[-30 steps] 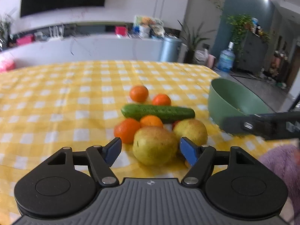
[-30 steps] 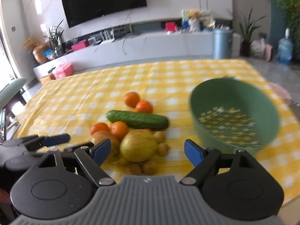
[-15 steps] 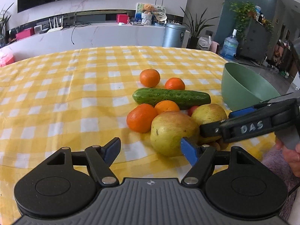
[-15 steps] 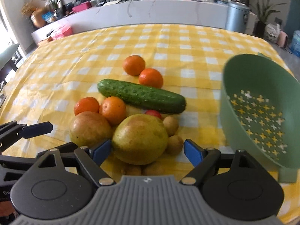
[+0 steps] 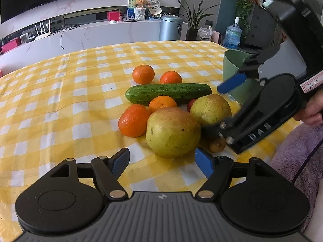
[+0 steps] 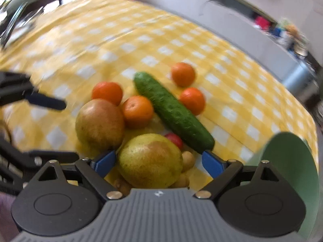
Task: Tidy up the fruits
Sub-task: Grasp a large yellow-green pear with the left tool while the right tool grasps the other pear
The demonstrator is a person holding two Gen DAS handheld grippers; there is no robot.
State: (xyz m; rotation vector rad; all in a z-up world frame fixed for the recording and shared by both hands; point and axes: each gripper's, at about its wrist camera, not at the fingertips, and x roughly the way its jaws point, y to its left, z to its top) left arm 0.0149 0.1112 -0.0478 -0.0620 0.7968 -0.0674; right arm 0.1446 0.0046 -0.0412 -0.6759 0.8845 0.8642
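Fruit is lying piled on the yellow checked tablecloth point(image 5: 60, 104). Right gripper point(image 6: 159, 159) is straddling the near pear point(image 6: 150, 161), jaws opening, pads clear. Left gripper point(image 5: 161, 159) is hovering wide apart before the left pear point(image 5: 172, 131). Green colander point(image 6: 292, 161) is sitting far right.

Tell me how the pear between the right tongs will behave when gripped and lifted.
The pear is round and smooth, so it may slip or twist between the flat pads. It looks solid, probably fairly heavy. Small brown fruits lie against it and may roll once it leaves.
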